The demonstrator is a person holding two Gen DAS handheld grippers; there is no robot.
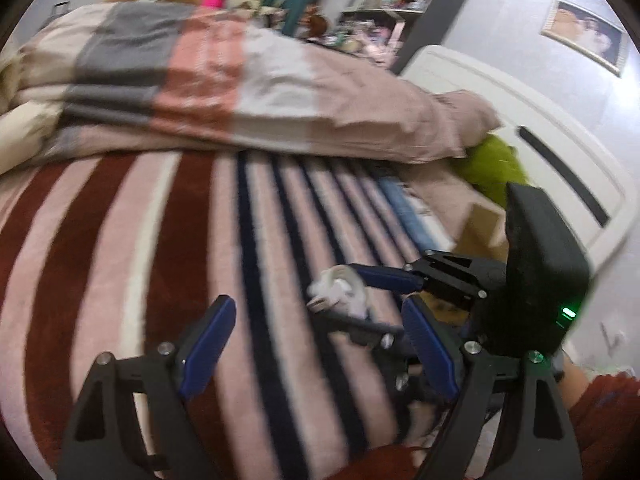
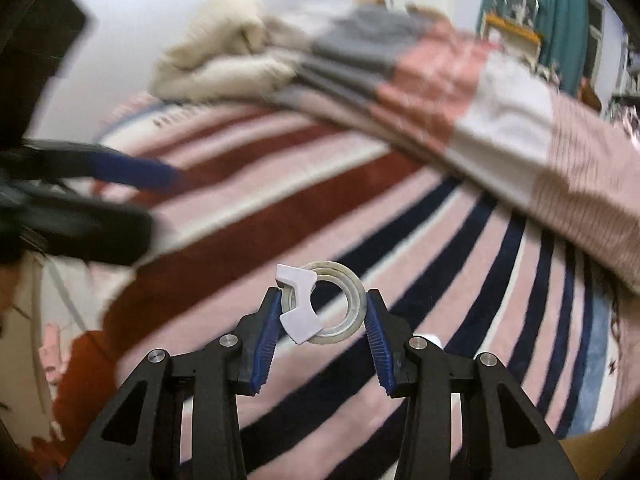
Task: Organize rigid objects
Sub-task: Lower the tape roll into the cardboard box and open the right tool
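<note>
The right gripper (image 2: 322,304) had a roll of clear tape (image 2: 334,303) between its blue fingers (image 2: 267,330), the two pads drawn in against the roll's opposite edges so the ring stood caught across the gap. A white dispenser piece (image 2: 298,306) was clipped on the roll's left side, just beside the left pad. Below it lay the striped bedspread (image 2: 248,216), red, pink and navy bands running away toward a heap of folded bedding (image 2: 440,76) at the far side, with a cream bundle (image 2: 224,52) against the wall. Over on the other side, the left gripper (image 1: 316,332) hung with its fingers (image 1: 208,344) spread wide and nothing between them, only the stripes of the bed showing in the gap. From that camera the right gripper (image 1: 360,296) reached in from the right, the tape (image 1: 340,284) a pale blur at its tip, just above the bedspread (image 1: 120,240). A white headboard (image 1: 540,120) stood behind, with a green cushion (image 1: 496,164) tucked against it under the folded quilt (image 1: 240,92), and a framed picture (image 1: 584,36) on the wall.
</note>
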